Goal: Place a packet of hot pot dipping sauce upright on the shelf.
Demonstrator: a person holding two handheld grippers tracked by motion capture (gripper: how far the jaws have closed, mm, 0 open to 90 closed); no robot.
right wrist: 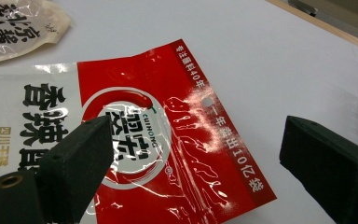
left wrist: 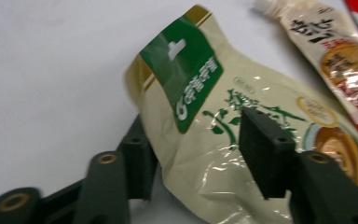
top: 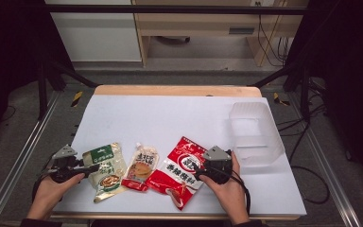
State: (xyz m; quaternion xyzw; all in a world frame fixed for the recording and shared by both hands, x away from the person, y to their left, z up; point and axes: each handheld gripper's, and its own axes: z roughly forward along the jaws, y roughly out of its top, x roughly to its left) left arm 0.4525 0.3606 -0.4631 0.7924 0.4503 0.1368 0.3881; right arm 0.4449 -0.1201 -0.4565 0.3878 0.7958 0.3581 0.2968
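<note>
Three flat food pouches lie in a row near the front edge of the white surface (top: pixel 170 113), each face up and within easy reach of the hands. The left claw (top: pixel 93 167) is spread wide around the green-and-cream sauce pouch (top: pixel 105 171): in the left gripper view one jaw sits at the pouch's edge, partly tucked under it, and the other rests over its printed face (left wrist: pixel 242 140), so the pouch's corner lies between them without yet being squeezed. That placement suits a pinch on a thin, limp edge rather than on the bulging middle.

The right claw (top: pixel 197 171) is also spread, hovering low over the red chili seasoning pouch (top: pixel 182 170). In the right gripper view its jaws stand well apart, one above the pouch's logo (right wrist: pixel 135 135) and the other beyond the pouch's right edge, over bare surface; nothing is gripped.

Between the two lies a small orange-and-white spouted pouch (top: pixel 142 166), untouched, just beside both neighbours.

A translucent plastic bin (top: pixel 255 132) stands at the right rear of the surface, well apart from the pouches and open at the top. It appears empty, and it is probably where the pouches are meant to go.
</note>
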